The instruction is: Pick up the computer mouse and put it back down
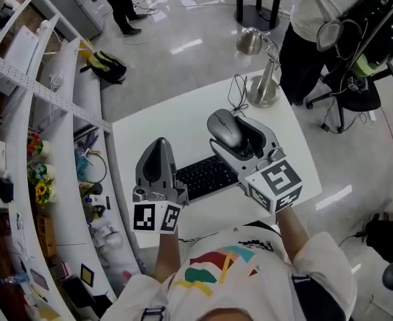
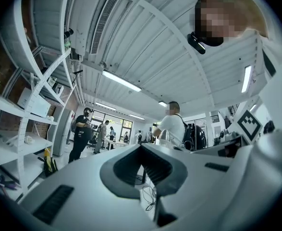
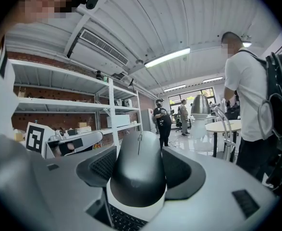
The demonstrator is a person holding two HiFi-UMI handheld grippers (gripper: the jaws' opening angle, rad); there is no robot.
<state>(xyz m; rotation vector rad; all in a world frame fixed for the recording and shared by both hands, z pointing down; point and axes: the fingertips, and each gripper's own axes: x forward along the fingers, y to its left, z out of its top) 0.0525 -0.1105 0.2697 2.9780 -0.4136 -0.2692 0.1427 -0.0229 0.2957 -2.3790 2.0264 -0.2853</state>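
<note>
White surface (image 1: 149, 122) w/ black keyboard (image 1: 206, 176) near person. R claw (image 1: 231, 127) grips grey computer mouse (image 3: 137, 170) btwn both pads, above keyboard's right end. L claw (image 1: 159, 146) closed, empty, beside keyboard's left end.

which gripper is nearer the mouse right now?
Right. The right gripper grips the mouse between its jaws, above the keyboard. The left gripper sits apart, by the keyboard's left end, jaws together and empty.
</note>
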